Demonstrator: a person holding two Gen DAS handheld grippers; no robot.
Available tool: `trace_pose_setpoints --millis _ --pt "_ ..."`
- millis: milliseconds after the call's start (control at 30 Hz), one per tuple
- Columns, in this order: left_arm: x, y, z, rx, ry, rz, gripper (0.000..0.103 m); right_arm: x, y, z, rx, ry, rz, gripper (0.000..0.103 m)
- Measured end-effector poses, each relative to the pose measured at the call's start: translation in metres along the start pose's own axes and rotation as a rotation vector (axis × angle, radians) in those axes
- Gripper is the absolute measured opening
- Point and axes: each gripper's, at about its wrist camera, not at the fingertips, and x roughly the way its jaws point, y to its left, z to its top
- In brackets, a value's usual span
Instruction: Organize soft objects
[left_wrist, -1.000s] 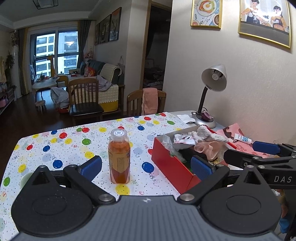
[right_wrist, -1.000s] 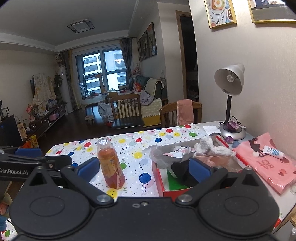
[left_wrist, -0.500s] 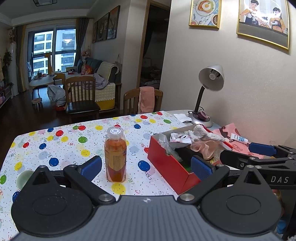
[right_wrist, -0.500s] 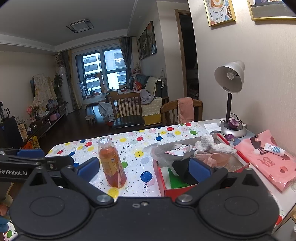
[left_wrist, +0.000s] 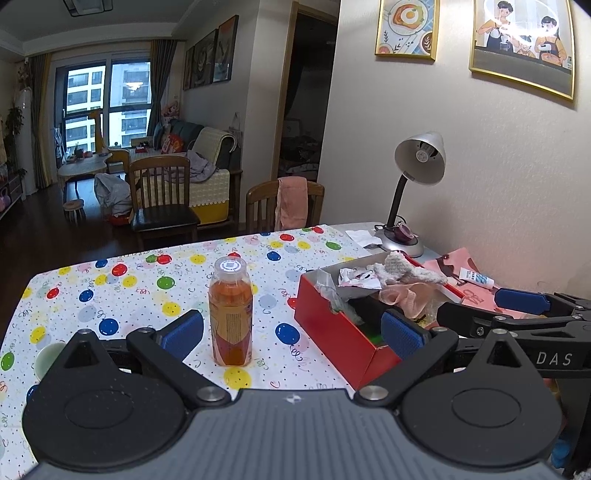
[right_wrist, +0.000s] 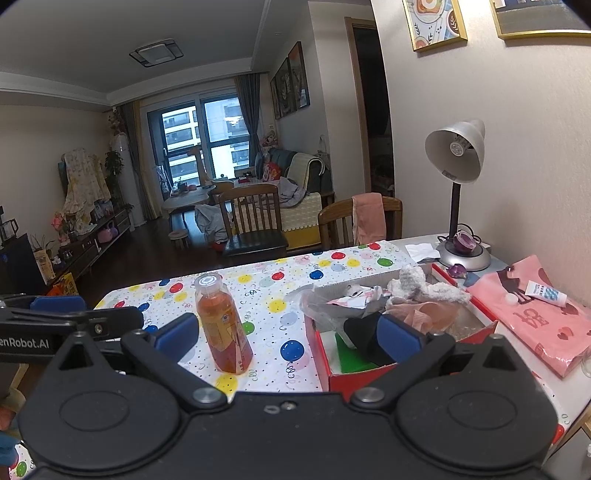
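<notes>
I see dim, cool indoor light; the window (left_wrist: 107, 107) at upper left glows bluish. Glare washes the top-right picture (left_wrist: 522, 35). Fisheye bends the edges; corners go dark.

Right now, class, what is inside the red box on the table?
The red box holds a white knitted cloth, a pink cloth, crumpled plastic and a black item. Anything beneath them is covered.
</notes>
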Motion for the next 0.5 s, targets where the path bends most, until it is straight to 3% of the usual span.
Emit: trace_pose_setpoints --millis 500 --pt "-0.0005 0.0033 -0.0021 0.001 0.000 0.005 0.103 0.0011 0.0004 -0.0030 0.006 0.006 -0.003 0.103"
